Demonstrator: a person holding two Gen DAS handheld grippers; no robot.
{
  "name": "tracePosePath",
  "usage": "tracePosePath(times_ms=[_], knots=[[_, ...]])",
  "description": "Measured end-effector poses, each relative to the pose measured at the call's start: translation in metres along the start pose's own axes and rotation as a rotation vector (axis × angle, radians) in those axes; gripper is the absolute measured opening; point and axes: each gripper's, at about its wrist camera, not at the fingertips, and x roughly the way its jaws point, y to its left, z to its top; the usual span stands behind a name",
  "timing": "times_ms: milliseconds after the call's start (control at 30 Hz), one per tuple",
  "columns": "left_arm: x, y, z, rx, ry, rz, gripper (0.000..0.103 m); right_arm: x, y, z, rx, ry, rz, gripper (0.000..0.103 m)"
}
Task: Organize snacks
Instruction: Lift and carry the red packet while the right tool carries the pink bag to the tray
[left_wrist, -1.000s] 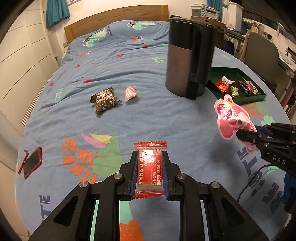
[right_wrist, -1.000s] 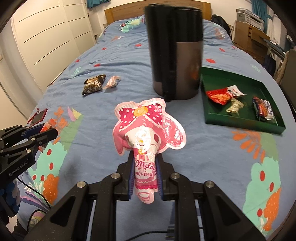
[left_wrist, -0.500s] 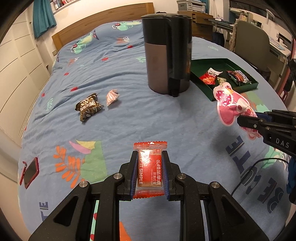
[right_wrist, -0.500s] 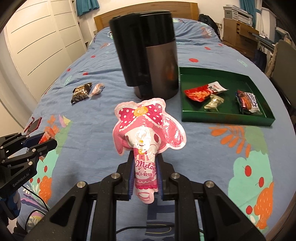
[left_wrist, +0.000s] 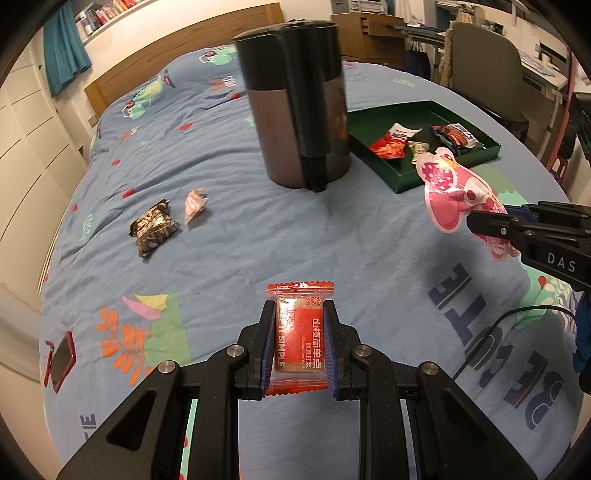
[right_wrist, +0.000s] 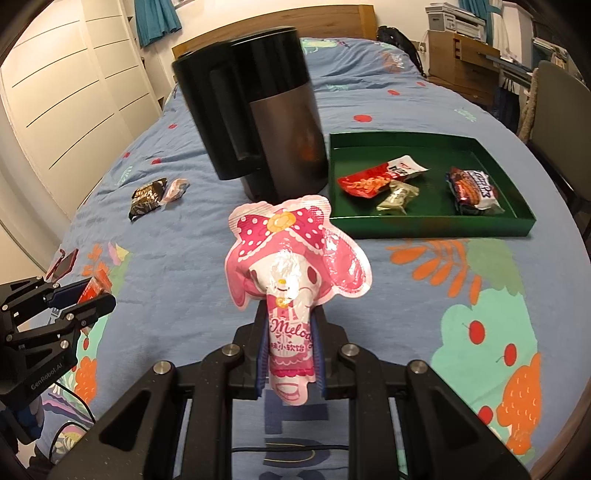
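My left gripper (left_wrist: 299, 332) is shut on a red snack packet (left_wrist: 300, 339), held above the blue bedspread; it also shows in the right wrist view (right_wrist: 94, 291). My right gripper (right_wrist: 290, 343) is shut on a pink Melody candy bag (right_wrist: 291, 258), also seen in the left wrist view (left_wrist: 454, 192). A green tray (right_wrist: 424, 225) holds a red packet (right_wrist: 373, 179), a gold candy (right_wrist: 397, 195) and a dark wrapped snack (right_wrist: 474, 190). A dark brown snack (left_wrist: 153, 227) and a small pink candy (left_wrist: 195, 201) lie on the bed to the left.
A tall black and grey kettle (left_wrist: 295, 122) stands on the bed next to the tray's left side. A red phone (left_wrist: 59, 360) lies near the bed's left edge. A black cable (left_wrist: 509, 328) trails at the right. A chair (left_wrist: 484, 62) and desk stand beyond.
Both grippers have moved toward the right and nearer the tray, each keeping its snack. The kettle and tray appear larger and more central.
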Motion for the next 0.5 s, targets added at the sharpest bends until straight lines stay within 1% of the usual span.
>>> tracePosePath(times_ms=[267, 500], knots=[[0.004, -0.017, 0.007, 0.028, 0.009, -0.014, 0.020, -0.003, -0.024, -0.005, 0.036, -0.009, -0.020, 0.000], [0.012, -0.034, 0.013, 0.049, 0.024, -0.036, 0.020, -0.009, -0.054, -0.007, 0.085, -0.029, -0.057, 0.000]])
